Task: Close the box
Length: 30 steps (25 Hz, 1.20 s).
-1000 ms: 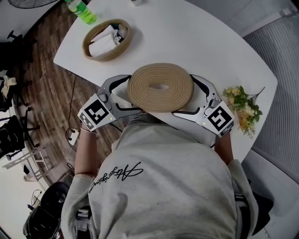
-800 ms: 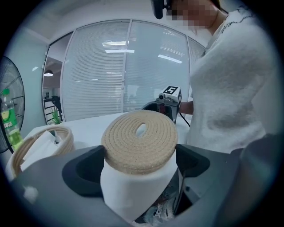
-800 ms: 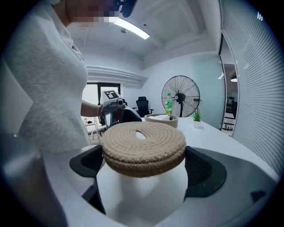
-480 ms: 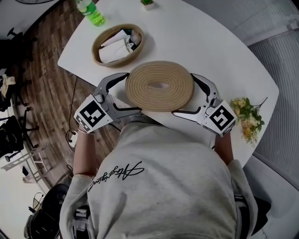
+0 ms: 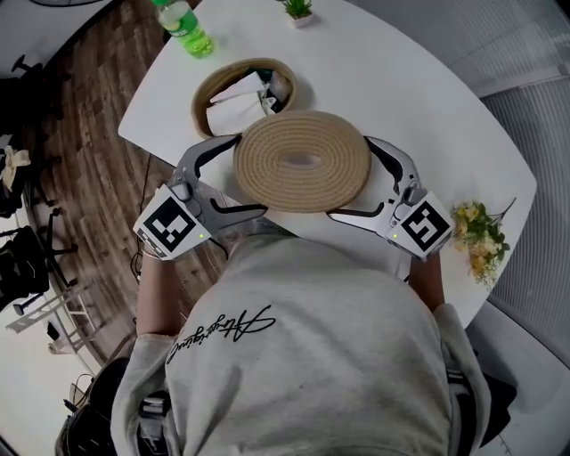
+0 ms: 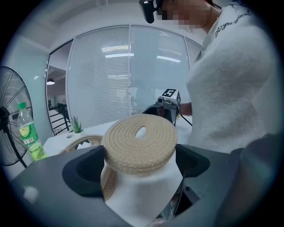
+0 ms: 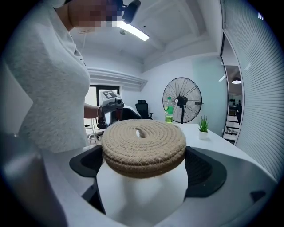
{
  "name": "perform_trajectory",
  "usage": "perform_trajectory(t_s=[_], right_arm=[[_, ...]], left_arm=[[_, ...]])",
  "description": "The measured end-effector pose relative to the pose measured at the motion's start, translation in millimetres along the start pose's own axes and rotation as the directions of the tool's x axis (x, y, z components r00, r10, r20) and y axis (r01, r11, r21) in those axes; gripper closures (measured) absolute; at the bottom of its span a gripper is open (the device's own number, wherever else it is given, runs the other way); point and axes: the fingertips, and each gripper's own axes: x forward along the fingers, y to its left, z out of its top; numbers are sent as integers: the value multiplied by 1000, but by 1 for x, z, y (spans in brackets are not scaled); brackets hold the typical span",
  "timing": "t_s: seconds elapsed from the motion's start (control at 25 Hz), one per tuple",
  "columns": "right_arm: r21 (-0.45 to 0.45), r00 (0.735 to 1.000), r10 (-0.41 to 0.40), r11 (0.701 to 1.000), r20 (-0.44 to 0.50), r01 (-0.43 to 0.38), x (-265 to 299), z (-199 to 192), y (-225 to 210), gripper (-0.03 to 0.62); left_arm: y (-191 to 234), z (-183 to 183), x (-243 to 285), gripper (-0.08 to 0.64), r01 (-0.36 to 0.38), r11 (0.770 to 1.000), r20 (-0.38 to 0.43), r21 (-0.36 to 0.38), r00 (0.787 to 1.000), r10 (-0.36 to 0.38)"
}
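A round woven rope lid [image 5: 301,160] hangs above the white table's [image 5: 401,80] near edge, held level between both grippers. My left gripper [image 5: 240,175] is shut on its left side and my right gripper [image 5: 356,178] on its right side. In the left gripper view the lid [image 6: 140,144] fills the gap between the jaws, and likewise in the right gripper view, where the lid [image 7: 144,142] touches both pads. The open woven basket [image 5: 203,96], with white items inside, sits on the table just beyond the lid's far left edge.
A green bottle [image 5: 183,27] and a small potted plant [image 5: 298,9] stand at the table's far side. A bunch of flowers [image 5: 481,240] lies at the right edge. Wooden floor with chairs lies to the left. A standing fan [image 7: 182,104] is behind.
The lid, still held by both grippers, has come closer to the basket; the basket now sits right by the lid's far left edge. Both grips are unchanged.
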Motion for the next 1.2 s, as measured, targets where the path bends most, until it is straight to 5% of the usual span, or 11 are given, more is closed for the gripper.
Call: perform_trajectory(t_s=[1.2], right_arm=[[-63, 999, 49, 997, -10, -50, 79, 39, -31, 8]], left_arm=[[70, -27, -48, 63, -73, 997, 14, -1, 997, 73]])
